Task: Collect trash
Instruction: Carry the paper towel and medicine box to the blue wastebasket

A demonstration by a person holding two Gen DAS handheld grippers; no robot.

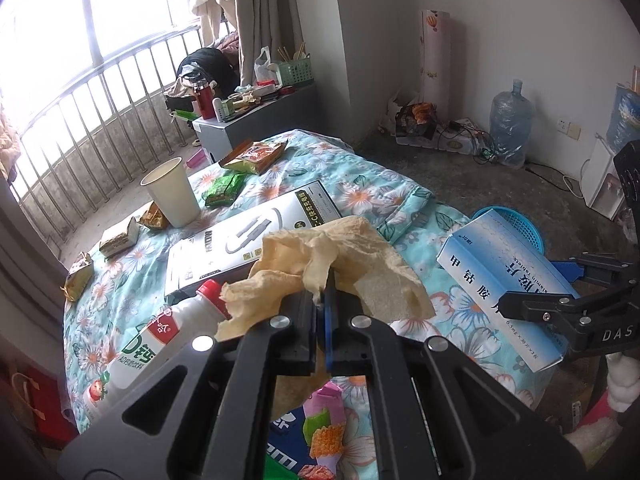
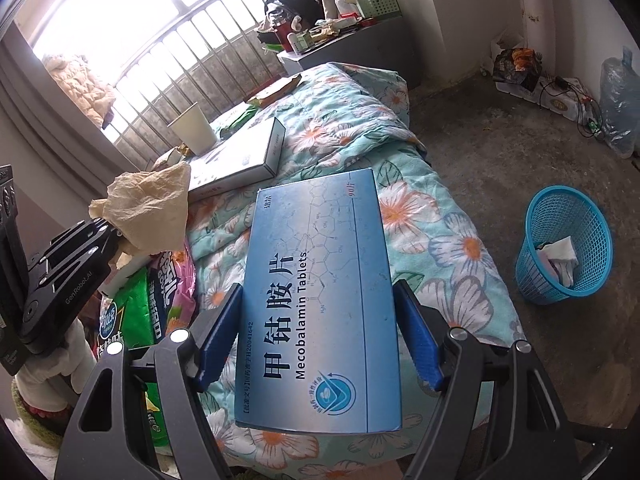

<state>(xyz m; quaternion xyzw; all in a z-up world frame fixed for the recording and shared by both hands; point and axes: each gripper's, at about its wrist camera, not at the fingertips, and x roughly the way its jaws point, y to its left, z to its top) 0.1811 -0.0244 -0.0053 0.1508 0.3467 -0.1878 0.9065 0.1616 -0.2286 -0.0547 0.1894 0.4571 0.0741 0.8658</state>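
Right hand-held gripper [image 2: 318, 344] clamps tablet box [image 2: 320, 300] across its width, long axis forward; blue basket [image 2: 564, 248] lies right-forward, nearer it. Left hand-held gripper [image 1: 320, 308] pinches crumpled tissue [image 1: 320, 260].

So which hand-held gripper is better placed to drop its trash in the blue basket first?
Right hand-held gripper: its blue box hangs nearer the blue basket; left's tissue is farther.

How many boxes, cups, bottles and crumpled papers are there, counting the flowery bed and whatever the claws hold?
boxes: 2 (blue tablet box, white box)
paper cup: 1
bottle: 1
crumpled paper: 1
Total: 5
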